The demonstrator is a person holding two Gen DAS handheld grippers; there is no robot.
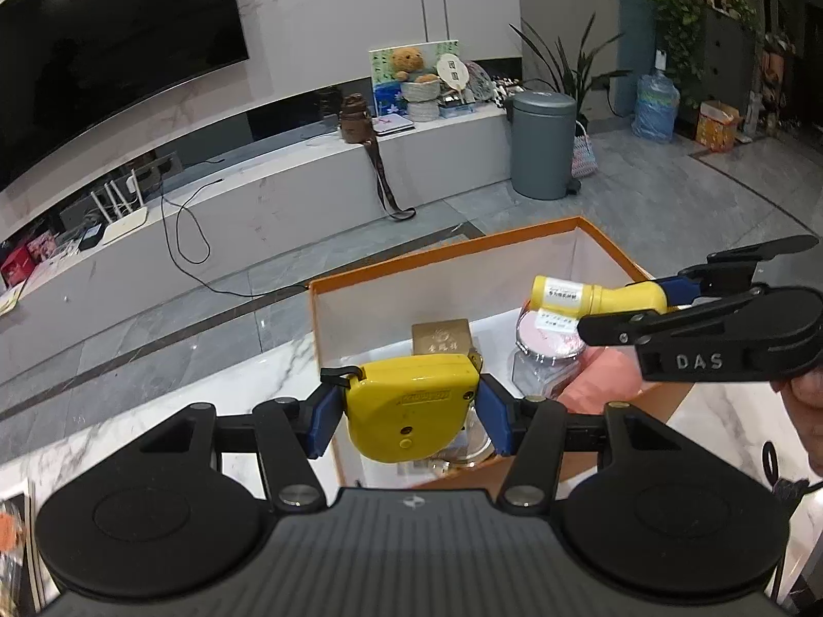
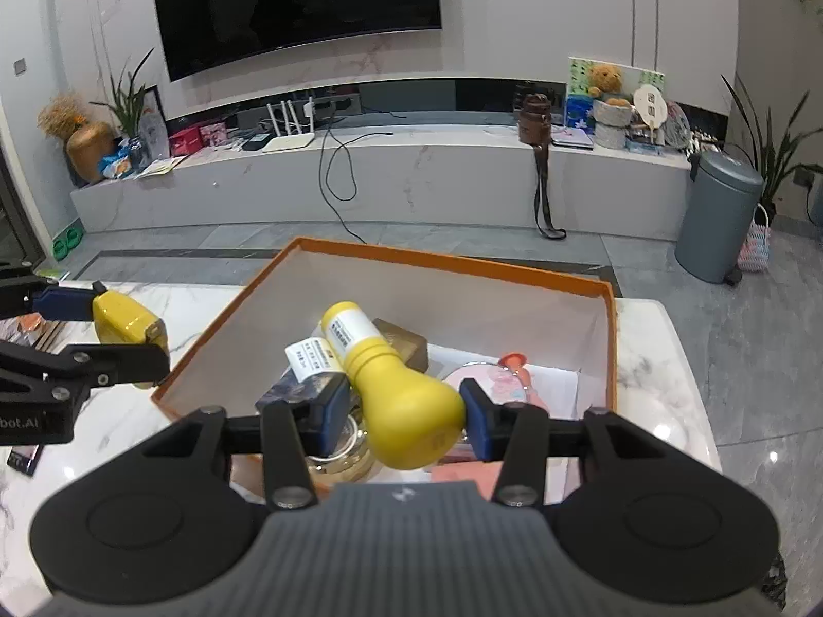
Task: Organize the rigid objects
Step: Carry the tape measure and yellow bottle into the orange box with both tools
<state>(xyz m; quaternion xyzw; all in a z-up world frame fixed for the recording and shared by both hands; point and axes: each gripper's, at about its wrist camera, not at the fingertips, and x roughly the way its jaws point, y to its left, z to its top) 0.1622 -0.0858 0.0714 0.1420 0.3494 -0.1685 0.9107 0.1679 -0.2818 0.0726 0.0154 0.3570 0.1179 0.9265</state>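
Observation:
My left gripper (image 1: 409, 419) is shut on a yellow tape measure (image 1: 406, 406) and holds it over the near left edge of the orange box (image 1: 437, 259). It also shows in the right wrist view (image 2: 128, 321), just outside the box's left wall. My right gripper (image 2: 401, 419) is shut on a yellow bulb-shaped bottle (image 2: 396, 385) with a white label, held above the inside of the orange box (image 2: 463, 262). The bottle also shows in the left wrist view (image 1: 596, 298). In the box lie a gold case (image 1: 442, 337), a clear jar with a pink lid (image 1: 548, 339) and a glass jar (image 2: 344, 452).
The box stands on a white marble table (image 2: 663, 360). Magazines (image 1: 15, 529) lie at the table's left. Beyond are a grey floor, a TV bench (image 2: 411, 175) with cables and a grey bin (image 2: 717, 216).

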